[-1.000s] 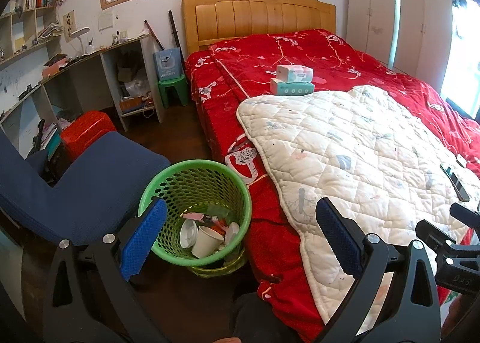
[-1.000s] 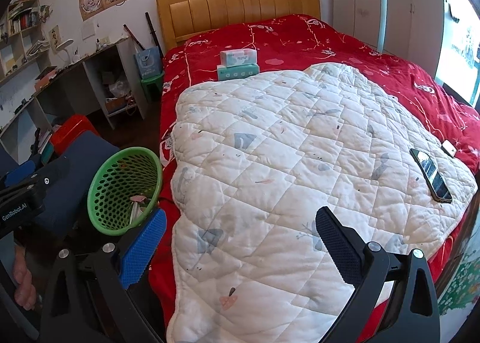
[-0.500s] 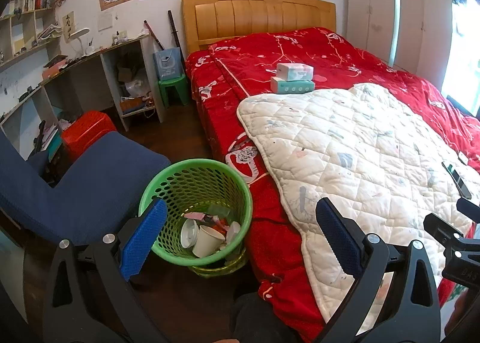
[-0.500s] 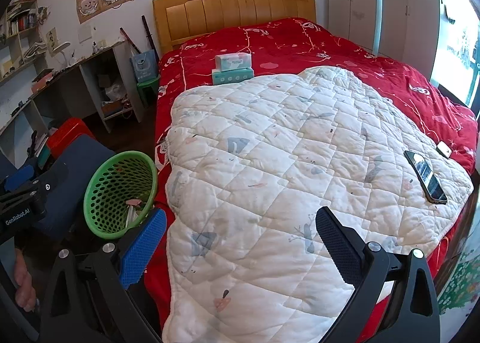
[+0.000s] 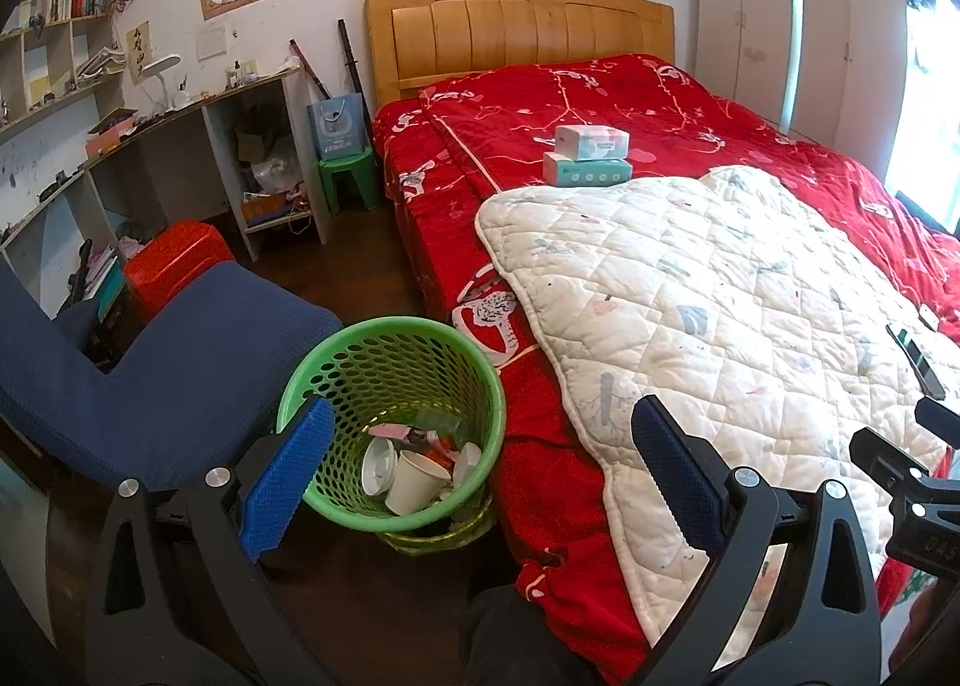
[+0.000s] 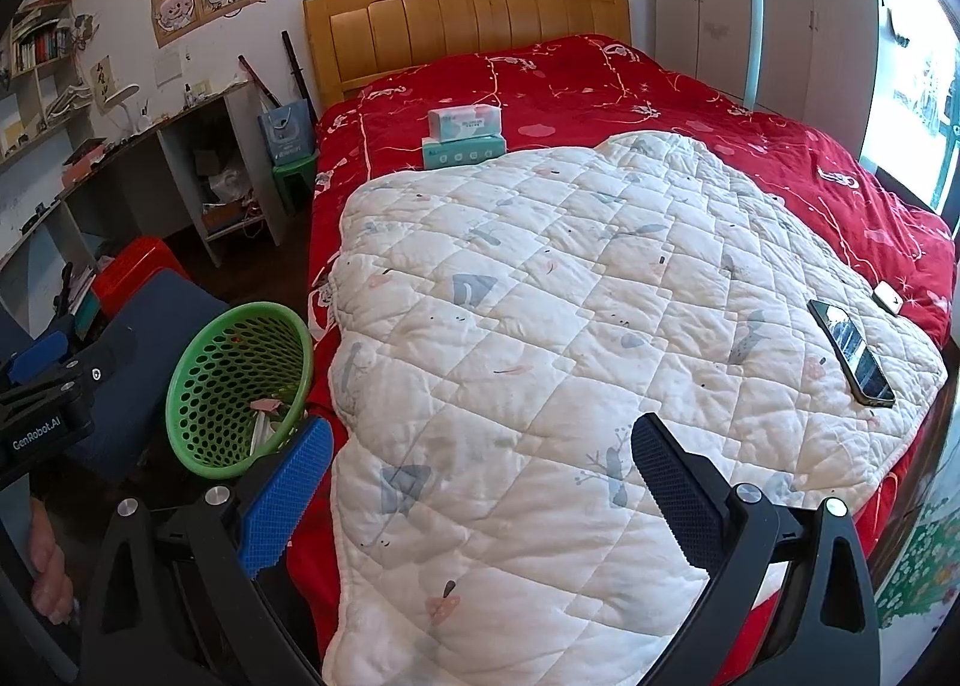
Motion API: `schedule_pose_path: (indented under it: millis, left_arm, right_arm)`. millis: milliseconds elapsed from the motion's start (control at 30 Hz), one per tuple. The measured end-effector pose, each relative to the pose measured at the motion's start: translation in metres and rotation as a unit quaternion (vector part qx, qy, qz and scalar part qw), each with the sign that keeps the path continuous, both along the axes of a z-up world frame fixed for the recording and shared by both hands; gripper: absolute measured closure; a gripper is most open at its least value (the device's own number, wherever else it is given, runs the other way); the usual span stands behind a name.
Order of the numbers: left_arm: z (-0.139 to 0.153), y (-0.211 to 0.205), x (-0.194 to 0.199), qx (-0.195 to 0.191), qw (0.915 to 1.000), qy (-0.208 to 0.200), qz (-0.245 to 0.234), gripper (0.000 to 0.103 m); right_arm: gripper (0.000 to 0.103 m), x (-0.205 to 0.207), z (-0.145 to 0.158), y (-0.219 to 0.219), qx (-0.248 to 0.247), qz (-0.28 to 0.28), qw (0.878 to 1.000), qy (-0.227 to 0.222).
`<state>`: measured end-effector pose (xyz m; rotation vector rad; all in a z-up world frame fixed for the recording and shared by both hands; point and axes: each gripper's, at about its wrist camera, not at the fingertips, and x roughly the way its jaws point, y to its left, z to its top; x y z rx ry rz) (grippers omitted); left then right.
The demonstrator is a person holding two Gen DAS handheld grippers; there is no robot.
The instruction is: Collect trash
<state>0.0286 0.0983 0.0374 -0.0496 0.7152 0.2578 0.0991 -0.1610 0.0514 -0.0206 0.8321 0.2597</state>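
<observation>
Both grippers, left gripper (image 5: 480, 470) and right gripper (image 6: 480, 476), hang released and empty; little has shifted, trash sits in the green basket (image 5: 480, 380), suggesting collection is finished.

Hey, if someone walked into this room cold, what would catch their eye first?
Probably the red bedspread filling the room, with a white quilt spread over its near end and two tissue boxes stacked beyond the quilt. Next, the green basket on the floor beside the bed, holding paper cups and scraps. A phone lies near the quilt's right edge.
</observation>
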Motion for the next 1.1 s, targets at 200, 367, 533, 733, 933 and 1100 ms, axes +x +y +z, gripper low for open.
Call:
schedule_pose_path:
  millis: [200,367,533,733,933,1100]
  left_arm:
    - [-0.0007,0.0002,0.0001,0.002,1.0000,0.000,0.002,0.005]
    - [-0.0005,-0.0008,-0.0001,0.002,1.0000,0.000,0.001,0.005]
    - [-0.0014,-0.0023,-0.0002,0.004,1.0000,0.000,-0.001,0.005]
    - [-0.0020,-0.0020,0.0003,0.003,1.0000,-0.003,-0.003,0.005]
    - [-0.0022,-0.0025,0.0015,-0.002,1.0000,-0.002,-0.002,0.005]
    - [-0.0030,-0.0039,0.0021,-0.001,1.0000,-0.003,-0.007,0.005]
  right_arm:
    - [0.007,0.0013,-0.0014,0.0001,-0.001,-0.001,1.000,0.000]
    - [0.007,0.0015,-0.0017,0.0001,0.000,-0.002,1.000,0.001]
    - [0.007,0.0017,-0.0027,0.0006,-0.001,-0.002,1.000,0.002]
    - [0.007,0.0020,-0.0034,0.0008,0.000,-0.002,1.000,0.002]
    - [0.007,0.0021,-0.0043,0.0004,0.000,-0.002,1.000,0.003]
    - [0.007,0.0022,-0.0053,0.0005,0.000,-0.004,1.000,0.002]
